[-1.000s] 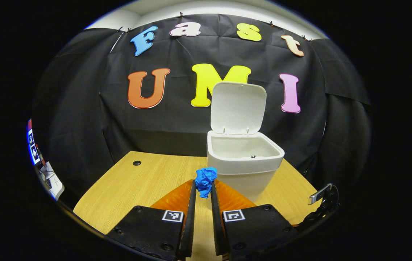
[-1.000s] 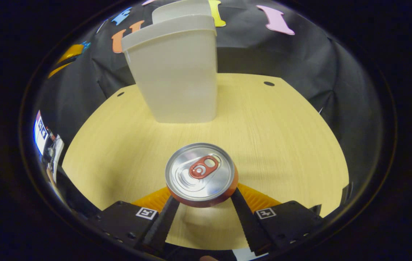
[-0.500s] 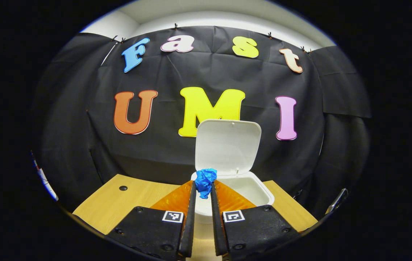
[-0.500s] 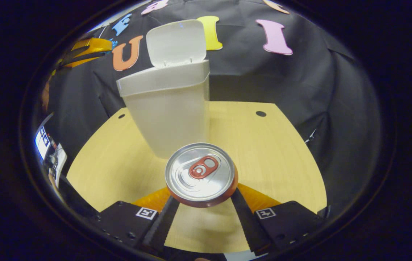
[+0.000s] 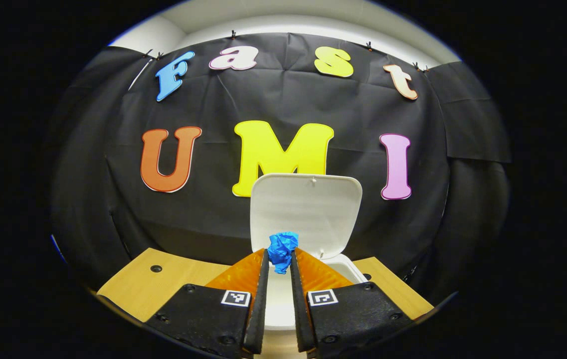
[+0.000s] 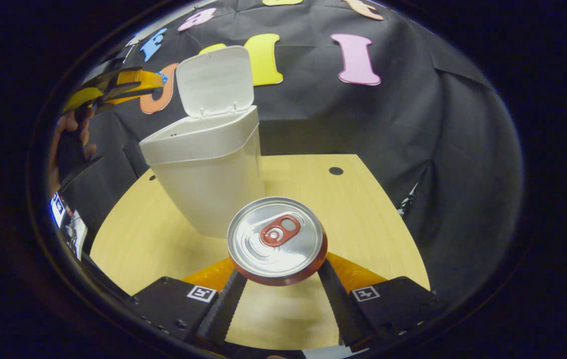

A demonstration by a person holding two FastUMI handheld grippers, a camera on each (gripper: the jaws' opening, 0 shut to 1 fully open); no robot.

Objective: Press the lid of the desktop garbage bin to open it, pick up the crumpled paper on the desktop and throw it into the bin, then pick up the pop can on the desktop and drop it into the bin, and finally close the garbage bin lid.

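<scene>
Left hand-held gripper (image 5: pixel 278 262) is pinching the crumpled blue paper (image 5: pixel 283 248) right over the open white plastic bin (image 6: pixel 206 164), lid (image 5: pixel 305 212) up, ready for dropping. Right hand-held gripper (image 6: pixel 277 271) is clamping the orange-sided aluminium pop can (image 6: pixel 277 240) above the wooden surface (image 6: pixel 363 214), waiting its turn.

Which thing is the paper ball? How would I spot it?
Find the tall white bin on the wooden table, its lid flipped up. Just in front of it, the left gripper pinches a small crumpled wad. It's bright blue, unlike the shiny can.

Black cloth wall (image 5: pixel 283 99) — wooden table (image 6: pixel 363 219)
</scene>
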